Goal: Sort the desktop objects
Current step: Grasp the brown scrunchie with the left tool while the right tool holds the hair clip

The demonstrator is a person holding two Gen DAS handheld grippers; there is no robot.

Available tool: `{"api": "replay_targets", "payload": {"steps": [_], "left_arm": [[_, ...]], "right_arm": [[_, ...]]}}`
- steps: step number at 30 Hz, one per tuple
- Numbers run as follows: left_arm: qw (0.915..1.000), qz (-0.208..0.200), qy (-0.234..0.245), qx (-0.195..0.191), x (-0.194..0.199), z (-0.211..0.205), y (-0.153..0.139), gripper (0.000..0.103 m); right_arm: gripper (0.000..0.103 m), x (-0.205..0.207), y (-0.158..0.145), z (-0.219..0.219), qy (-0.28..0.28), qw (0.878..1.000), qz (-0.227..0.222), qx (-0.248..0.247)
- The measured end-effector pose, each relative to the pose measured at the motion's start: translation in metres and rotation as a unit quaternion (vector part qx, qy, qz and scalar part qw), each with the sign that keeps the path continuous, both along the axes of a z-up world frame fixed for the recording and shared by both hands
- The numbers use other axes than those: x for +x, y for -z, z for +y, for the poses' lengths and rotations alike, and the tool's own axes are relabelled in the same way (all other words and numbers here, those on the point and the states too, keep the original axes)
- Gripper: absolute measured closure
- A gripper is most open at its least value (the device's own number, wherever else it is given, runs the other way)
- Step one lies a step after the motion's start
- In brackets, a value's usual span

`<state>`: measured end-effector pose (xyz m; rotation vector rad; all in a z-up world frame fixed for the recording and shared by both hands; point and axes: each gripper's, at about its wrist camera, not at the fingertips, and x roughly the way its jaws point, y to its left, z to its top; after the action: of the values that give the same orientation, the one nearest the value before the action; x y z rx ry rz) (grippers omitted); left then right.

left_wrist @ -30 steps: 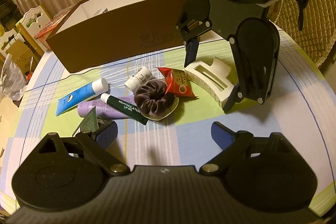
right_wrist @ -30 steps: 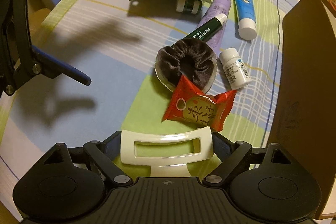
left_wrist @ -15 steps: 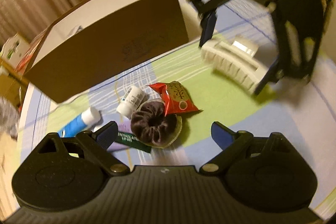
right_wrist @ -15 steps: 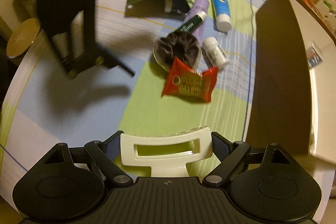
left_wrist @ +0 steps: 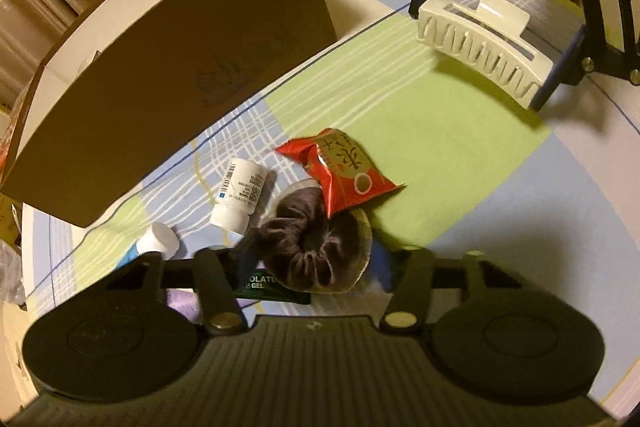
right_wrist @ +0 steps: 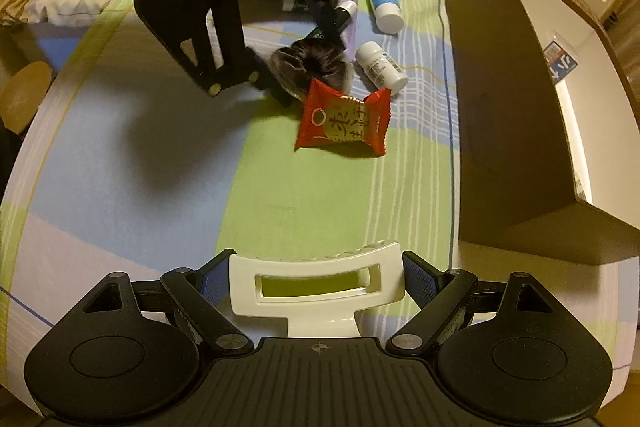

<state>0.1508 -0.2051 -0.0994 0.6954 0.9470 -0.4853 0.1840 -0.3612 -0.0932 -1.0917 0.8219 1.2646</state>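
The right gripper (right_wrist: 316, 279) is clamped on a white hair clip (right_wrist: 316, 283), held off the checked tablecloth (right_wrist: 288, 195) beside the brown box (right_wrist: 516, 131); the left gripper (left_wrist: 316, 259) straddles the dark scrunchie (left_wrist: 308, 247), jaws apart; a red snack packet (left_wrist: 344, 167) overlaps the scrunchie.

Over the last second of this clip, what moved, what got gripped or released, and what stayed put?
The right gripper, still shut on the white plastic claw hair clip, lifted it off the checked tablecloth toward the brown cardboard box. The left gripper came down around the dark brown velvet scrunchie, its jaws narrowed beside it. The red snack packet and white pill bottle stayed put.
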Motion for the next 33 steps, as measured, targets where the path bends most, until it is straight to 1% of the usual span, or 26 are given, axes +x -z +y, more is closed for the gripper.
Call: {"api": "replay_targets", "payload": {"steps": [1,4,6,10,16,19,22,26,31,33], "left_arm": [[1.0,0.0,-0.002,0.0,0.0,0.001,0.0,0.07],[0.9999,-0.001,-0.011,-0.006,-0.006,0.002,-0.004,0.078],[0.9998,0.001,-0.017,-0.007,-0.009,0.004,-0.009,0.081],[0.9995,-0.001,-0.03,-0.011,-0.018,0.008,-0.02,0.085],[0.9983,-0.021,-0.05,-0.022,-0.034,0.015,-0.044,0.085],[0.9979,-0.029,-0.05,-0.028,-0.041,0.019,-0.056,0.085],[0.9978,-0.037,-0.043,-0.034,-0.045,0.026,-0.066,0.085],[0.9968,-0.049,-0.04,-0.05,-0.047,0.036,-0.078,0.085],[0.9953,-0.058,-0.043,-0.065,-0.045,0.048,-0.087,0.085],[0.994,-0.065,-0.055,-0.068,-0.044,0.051,-0.091,0.085]], "right_arm": [[0.017,0.0,-0.001,-0.001,0.003,1.0,0.0,0.001],[0.017,0.0,-0.004,-0.001,0.011,1.0,-0.003,0.007],[0.017,-0.001,-0.006,-0.001,0.019,1.0,-0.004,0.012],[0.017,-0.006,-0.016,-0.002,0.039,0.999,-0.007,0.029],[0.017,-0.015,-0.033,-0.004,0.081,0.995,-0.011,0.059],[0.017,-0.019,-0.042,-0.002,0.116,0.99,-0.015,0.075],[0.017,-0.024,-0.052,0.002,0.159,0.983,-0.019,0.092],[0.017,-0.033,-0.065,0.008,0.216,0.969,-0.036,0.11],[0.017,-0.045,-0.081,0.008,0.295,0.944,-0.054,0.134],[0.017,-0.047,-0.087,0.006,0.321,0.934,-0.054,0.145]]}}
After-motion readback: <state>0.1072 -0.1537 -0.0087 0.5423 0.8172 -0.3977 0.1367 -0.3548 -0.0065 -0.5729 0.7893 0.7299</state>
